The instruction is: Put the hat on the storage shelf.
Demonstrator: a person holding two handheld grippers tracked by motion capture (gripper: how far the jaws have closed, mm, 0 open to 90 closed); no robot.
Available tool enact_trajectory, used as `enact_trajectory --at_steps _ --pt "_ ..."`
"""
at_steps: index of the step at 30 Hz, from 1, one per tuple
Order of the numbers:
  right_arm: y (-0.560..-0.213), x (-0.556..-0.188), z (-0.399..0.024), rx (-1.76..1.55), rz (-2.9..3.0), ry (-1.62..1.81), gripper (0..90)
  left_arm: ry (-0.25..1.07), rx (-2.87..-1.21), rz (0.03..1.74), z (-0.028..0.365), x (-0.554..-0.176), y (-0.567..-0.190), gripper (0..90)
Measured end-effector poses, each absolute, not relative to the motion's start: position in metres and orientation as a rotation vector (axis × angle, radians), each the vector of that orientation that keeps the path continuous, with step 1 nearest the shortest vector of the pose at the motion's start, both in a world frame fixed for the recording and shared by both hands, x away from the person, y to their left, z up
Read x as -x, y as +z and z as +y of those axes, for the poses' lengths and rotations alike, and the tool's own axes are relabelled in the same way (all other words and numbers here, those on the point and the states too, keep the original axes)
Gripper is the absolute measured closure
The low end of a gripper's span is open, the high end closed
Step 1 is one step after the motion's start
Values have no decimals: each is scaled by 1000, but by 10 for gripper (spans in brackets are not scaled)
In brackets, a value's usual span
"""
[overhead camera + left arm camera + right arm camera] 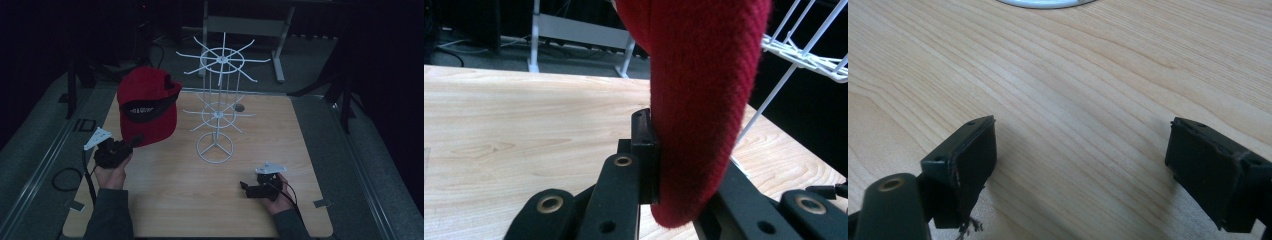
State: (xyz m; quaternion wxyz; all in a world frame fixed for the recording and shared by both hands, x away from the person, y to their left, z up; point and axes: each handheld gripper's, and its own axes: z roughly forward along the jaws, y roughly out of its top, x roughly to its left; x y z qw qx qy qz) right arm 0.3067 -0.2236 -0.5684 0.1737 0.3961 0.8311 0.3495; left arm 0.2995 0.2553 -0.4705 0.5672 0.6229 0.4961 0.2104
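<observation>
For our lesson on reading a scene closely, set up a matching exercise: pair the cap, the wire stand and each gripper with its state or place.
1. red cap
2. white wire stand
3. left gripper
4. right gripper

a. jaws apart, nothing between them
b. stands mid-table, hooks bare
c. shut on the brim
d. held up off the table

Pairs: 1-d, 2-b, 3-c, 4-a
</observation>
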Motion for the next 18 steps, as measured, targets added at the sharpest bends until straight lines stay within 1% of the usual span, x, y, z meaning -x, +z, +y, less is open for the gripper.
enact_trajectory --at_steps 18 --pt "-568 -306 -224 -1126 2356 992 129 555 -1430 1128 251 -294 -444 860"
